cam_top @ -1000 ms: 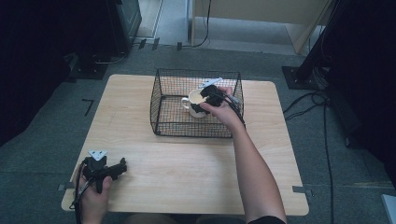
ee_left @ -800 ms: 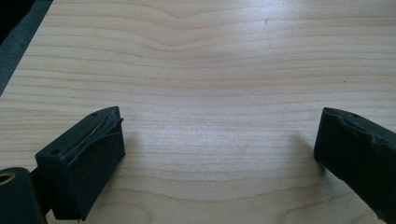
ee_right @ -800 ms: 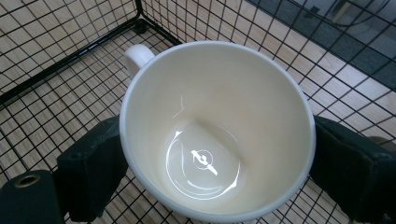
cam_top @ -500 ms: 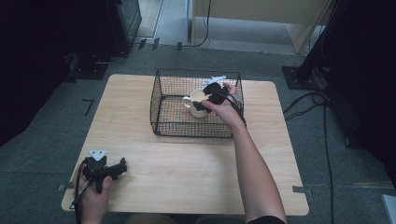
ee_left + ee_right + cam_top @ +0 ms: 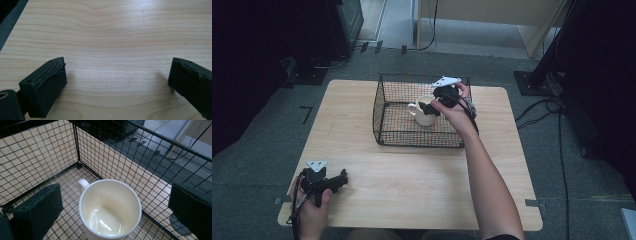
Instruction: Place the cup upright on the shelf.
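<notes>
Right gripper view looks straight down into a white mug (image 5: pixel 110 210) that sits on the wire floor of a black wire basket (image 5: pixel 105 152). The right tool (image 5: pixel 116 210) has its 2 jaws spread wide, 1 at the lower left of the frame and 1 at the lower right, and the mug is between them. Nothing is held, and the jaws look clear of the mug.

High view shows the mug (image 5: pixel 426 111) in the middle of the basket (image 5: pixel 384 117), near the top of the wooden surface (image 5: pixel 412 185). The right tool (image 5: pixel 443 98) is just to the right of the mug, over the basket.

To pick the mug up well, I think the tool should go lower so the jaws sit on both sides of the mug wall, stay clear of the handle, then squeeze slowly and lift straight up past the wires.

Left gripper view shows the left tool (image 5: pixel 117 80) wide open too, with bare wood between the jaws. In the high view it (image 5: pixel 343 177) rests at the lower left of the frame.

Hard to see: the bottom of the mug is cut off in the right gripper view, and the hand covers part of the mug's right side in the high view.
</notes>
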The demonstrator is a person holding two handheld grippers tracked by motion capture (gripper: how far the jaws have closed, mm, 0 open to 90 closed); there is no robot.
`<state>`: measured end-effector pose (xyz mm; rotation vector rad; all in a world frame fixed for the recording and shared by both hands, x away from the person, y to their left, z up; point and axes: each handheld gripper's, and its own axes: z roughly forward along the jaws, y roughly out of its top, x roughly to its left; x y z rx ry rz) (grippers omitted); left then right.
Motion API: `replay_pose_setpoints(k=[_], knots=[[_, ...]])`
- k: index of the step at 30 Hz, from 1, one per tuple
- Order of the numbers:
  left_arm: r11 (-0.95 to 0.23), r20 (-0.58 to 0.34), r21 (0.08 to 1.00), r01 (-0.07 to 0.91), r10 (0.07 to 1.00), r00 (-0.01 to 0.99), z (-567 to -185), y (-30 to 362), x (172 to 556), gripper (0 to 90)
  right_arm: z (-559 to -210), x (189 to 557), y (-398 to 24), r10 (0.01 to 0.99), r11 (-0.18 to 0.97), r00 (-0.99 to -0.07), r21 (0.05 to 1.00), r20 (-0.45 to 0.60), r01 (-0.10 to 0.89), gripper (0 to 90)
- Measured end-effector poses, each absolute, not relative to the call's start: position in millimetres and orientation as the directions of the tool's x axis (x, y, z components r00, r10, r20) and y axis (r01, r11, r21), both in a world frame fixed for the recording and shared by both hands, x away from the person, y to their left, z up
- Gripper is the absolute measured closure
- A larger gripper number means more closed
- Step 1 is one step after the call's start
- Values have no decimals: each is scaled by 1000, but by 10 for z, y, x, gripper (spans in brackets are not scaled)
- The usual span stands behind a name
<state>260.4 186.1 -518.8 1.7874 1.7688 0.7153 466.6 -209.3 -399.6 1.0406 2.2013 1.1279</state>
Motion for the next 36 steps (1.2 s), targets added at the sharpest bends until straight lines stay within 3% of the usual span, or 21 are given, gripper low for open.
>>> replay_pose_setpoints(k=[36], knots=[[-10, 8, 690, 724, 1000, 7, -5188, 1860, 2604, 18, -3957, 3684, -2490, 763, 401, -645, 820, -51, 409, 0]])
